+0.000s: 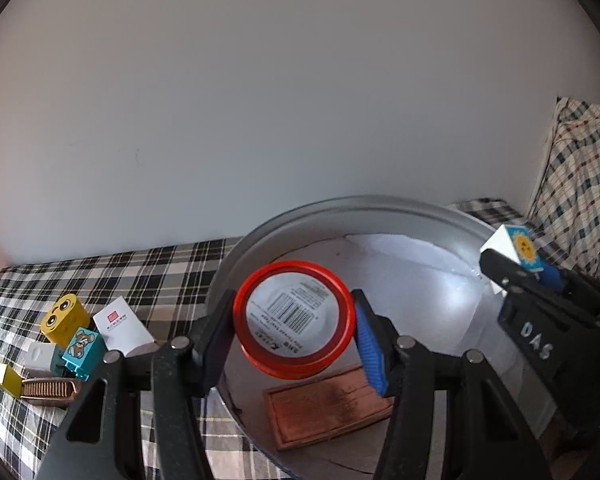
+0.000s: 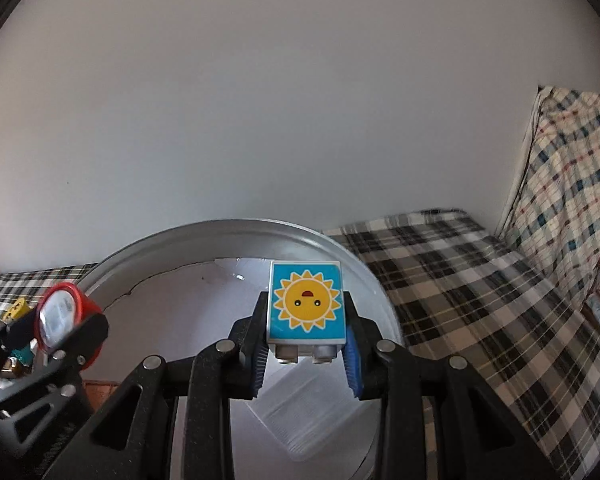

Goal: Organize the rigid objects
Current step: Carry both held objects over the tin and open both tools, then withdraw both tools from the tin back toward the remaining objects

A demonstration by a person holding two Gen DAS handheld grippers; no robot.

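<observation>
My left gripper is shut on a round red tin with a white barcode label, held over the silver round tray. A copper-brown rectangular block lies in the tray below it. My right gripper is shut on a white toy brick with a sun face on blue, held above the same tray; a clear plastic lid lies under it. The right gripper with its brick shows at the right of the left wrist view; the red tin shows at the left of the right wrist view.
On the plaid cloth left of the tray lie a yellow face block, a teal bear brick, a white card box, a brown comb and small blocks. A plaid pillow leans at the right against the white wall.
</observation>
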